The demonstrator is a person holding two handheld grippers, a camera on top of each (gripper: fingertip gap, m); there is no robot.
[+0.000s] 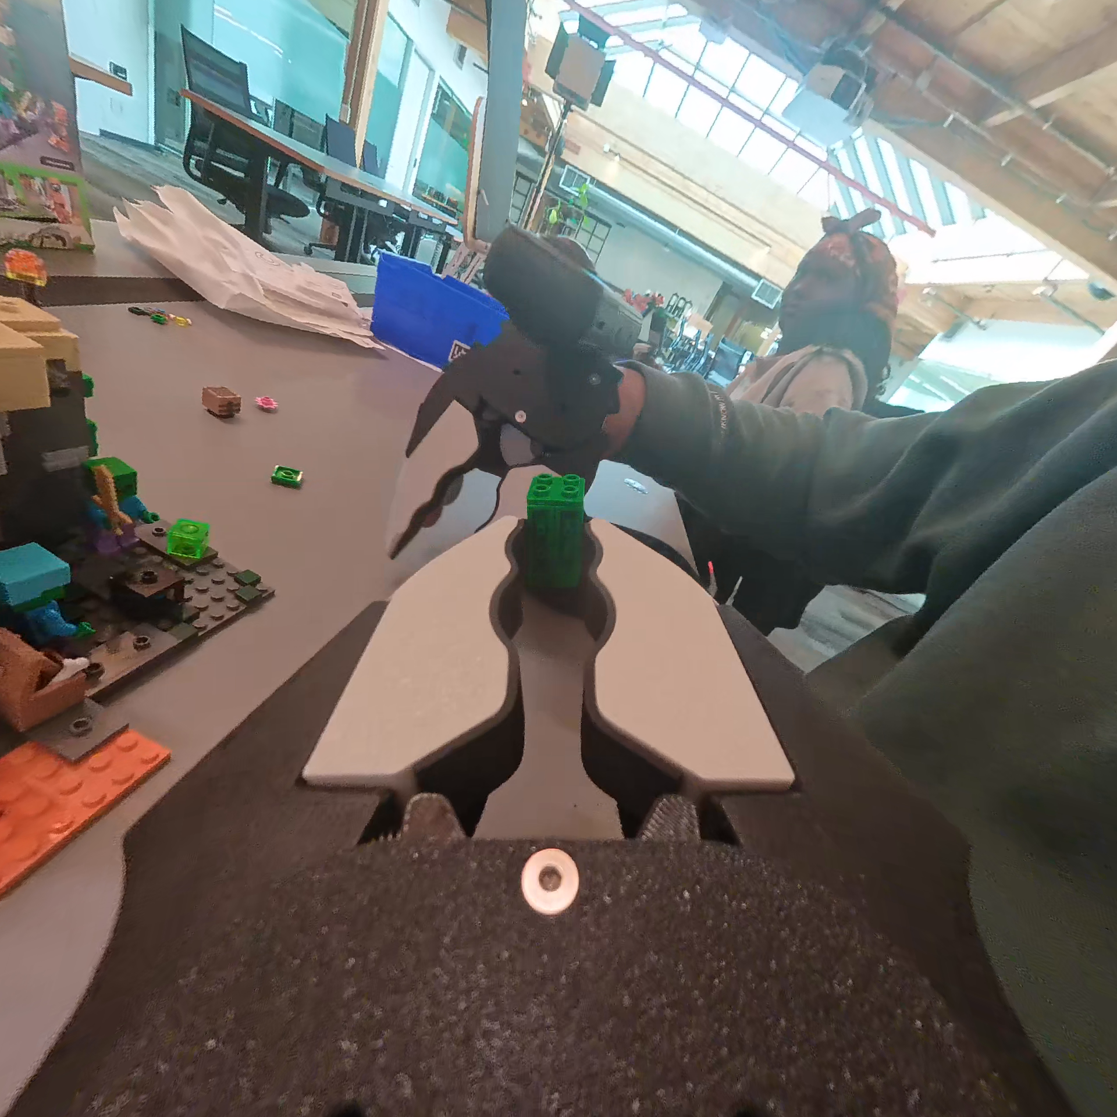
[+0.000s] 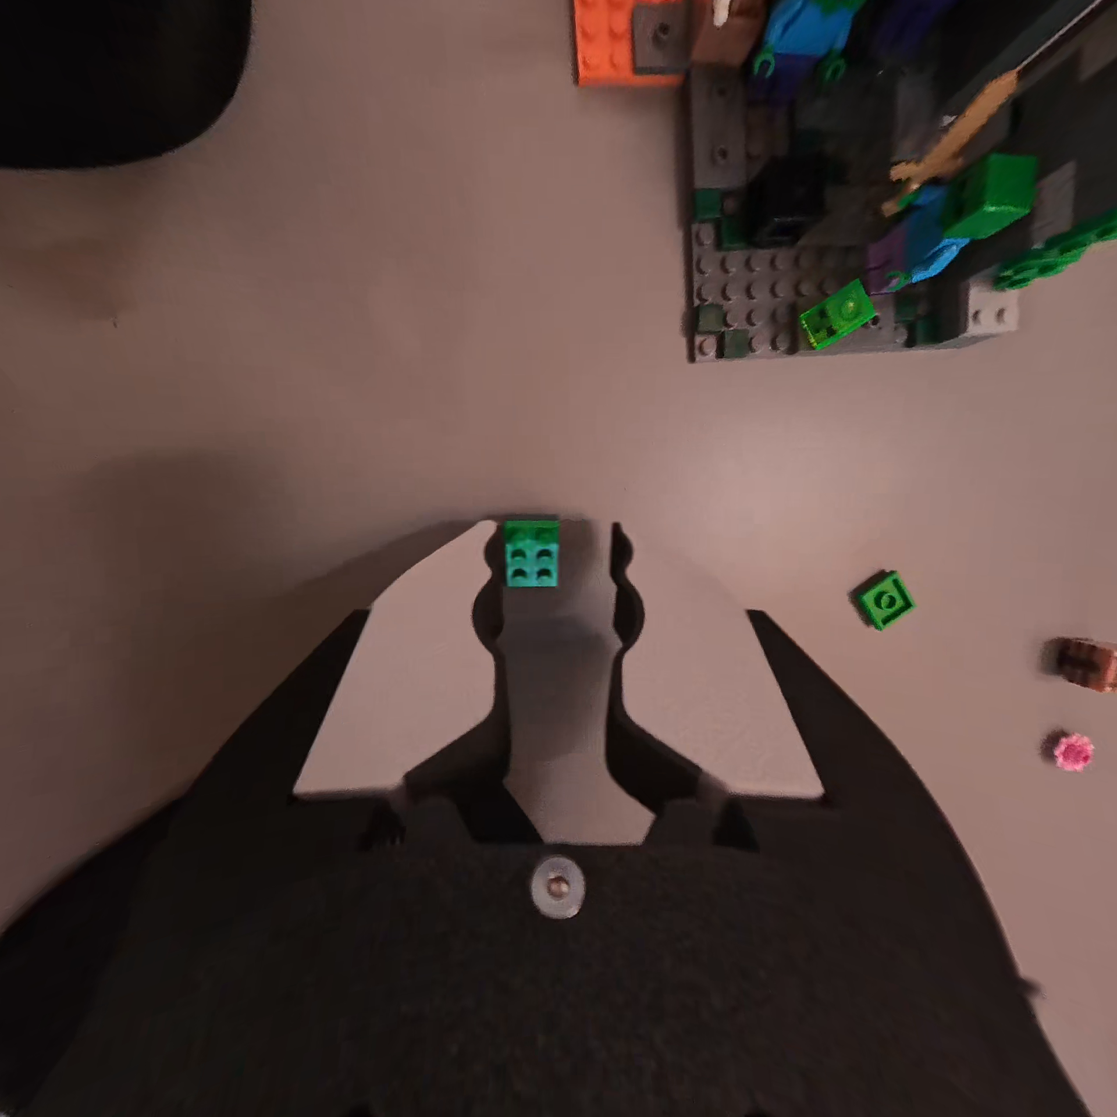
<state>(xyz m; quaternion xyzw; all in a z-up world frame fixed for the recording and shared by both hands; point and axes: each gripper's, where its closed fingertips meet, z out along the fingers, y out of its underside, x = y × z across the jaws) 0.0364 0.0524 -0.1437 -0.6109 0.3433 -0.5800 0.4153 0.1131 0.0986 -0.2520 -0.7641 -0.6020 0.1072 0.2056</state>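
Grey table: brick model at left; loose green tile, brown block, pink flower piece; white papers, blue bin farther back.

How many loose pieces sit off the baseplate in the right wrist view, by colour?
Green: 2, the green brick stack held by the left gripper and the green flat tile on the table
Brown: 1, the brown piece
Pink: 1, the pink flower piece
Total: 4
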